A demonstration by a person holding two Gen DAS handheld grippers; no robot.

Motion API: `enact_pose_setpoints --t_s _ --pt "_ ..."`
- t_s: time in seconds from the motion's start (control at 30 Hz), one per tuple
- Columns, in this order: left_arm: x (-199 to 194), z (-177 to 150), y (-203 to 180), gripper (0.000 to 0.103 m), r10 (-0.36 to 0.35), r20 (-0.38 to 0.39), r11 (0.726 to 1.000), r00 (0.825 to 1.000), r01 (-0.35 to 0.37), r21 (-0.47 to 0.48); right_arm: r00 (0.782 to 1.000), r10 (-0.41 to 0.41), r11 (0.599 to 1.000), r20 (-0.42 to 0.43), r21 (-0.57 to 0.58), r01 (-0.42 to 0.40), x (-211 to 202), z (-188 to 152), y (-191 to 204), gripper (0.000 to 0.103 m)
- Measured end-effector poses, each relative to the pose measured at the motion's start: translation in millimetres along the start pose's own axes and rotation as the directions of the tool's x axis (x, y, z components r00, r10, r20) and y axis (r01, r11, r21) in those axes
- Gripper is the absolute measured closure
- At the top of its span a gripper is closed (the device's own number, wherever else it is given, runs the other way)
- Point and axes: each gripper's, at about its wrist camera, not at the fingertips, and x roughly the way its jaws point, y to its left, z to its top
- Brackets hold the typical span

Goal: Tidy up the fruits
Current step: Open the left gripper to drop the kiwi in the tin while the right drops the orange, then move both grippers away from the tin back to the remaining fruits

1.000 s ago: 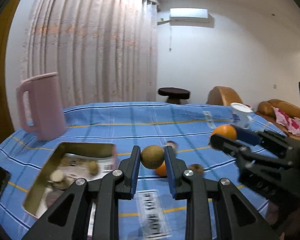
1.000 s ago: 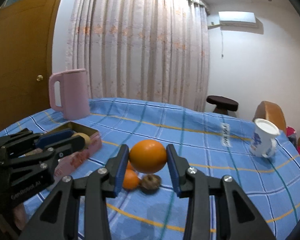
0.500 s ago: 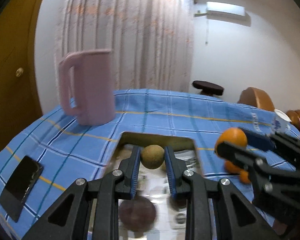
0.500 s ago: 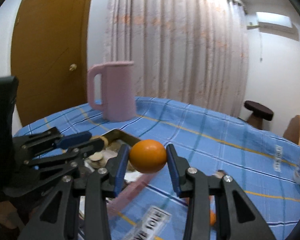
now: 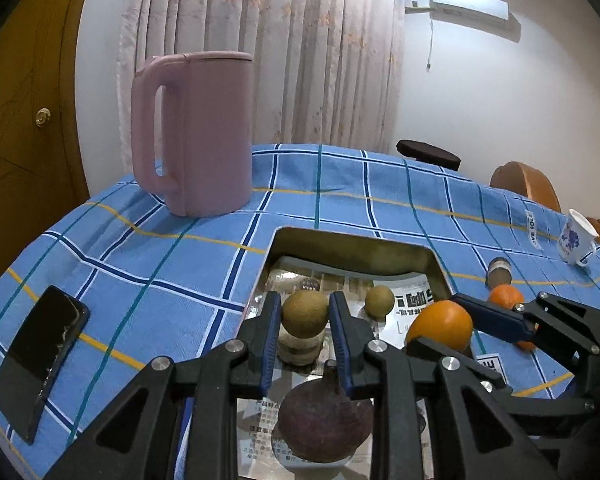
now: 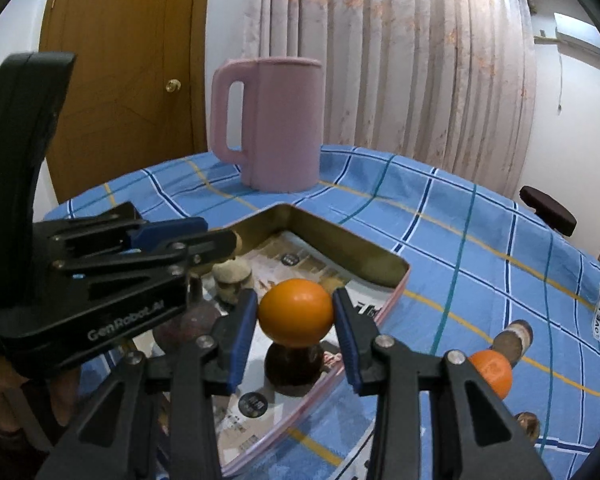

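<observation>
Over the gold tin [image 5: 352, 246] at mid-frame, my left tongs [image 5: 305, 316] are clamped on the brown fruit [image 5: 305, 313] and my right tongs [image 6: 295, 312] on the orange [image 6: 296, 311]; I should lower both into bare spots before releasing.

Each camera looks forward and downward along its own fingers, close above the tin [image 5: 356, 246]. Both views share tin, jug [image 6: 280, 124] and curtain [image 5: 300, 48].
</observation>
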Motion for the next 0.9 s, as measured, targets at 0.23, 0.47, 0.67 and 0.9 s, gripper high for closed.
enact_pose_setpoints --t_s 0.23,0.47,0.67,0.9 --pt "3.9 -1.7 -2.9 0.076 0.001 -0.026 1.000 1.000 0.000 0.014 1.000 0.003 1.000 -0.013 0.000 -0.003 0.8 -0.7 -0.7 0.062" --pt "3.0 -3.8 -7.1 0.076 -0.015 -0.038 1.000 0.999 0.016 0.020 1.000 0.020 1.000 -0.005 -0.021 -0.020 -4.8 -3.8 3.3 0.054" --pt "-0.4 -3.6 -10.1 0.073 -0.013 -0.039 1.000 0.999 0.014 0.023 1.000 0.024 1.000 0.005 -0.017 -0.024 -10.3 -5.9 3.1 0.051" --pt "-10.0 -2.0 -4.9 0.040 0.001 -0.021 1.000 1.000 -0.001 -0.002 0.999 0.021 1.000 0.030 0.004 -0.021 -21.4 -7.2 -2.6 0.045"
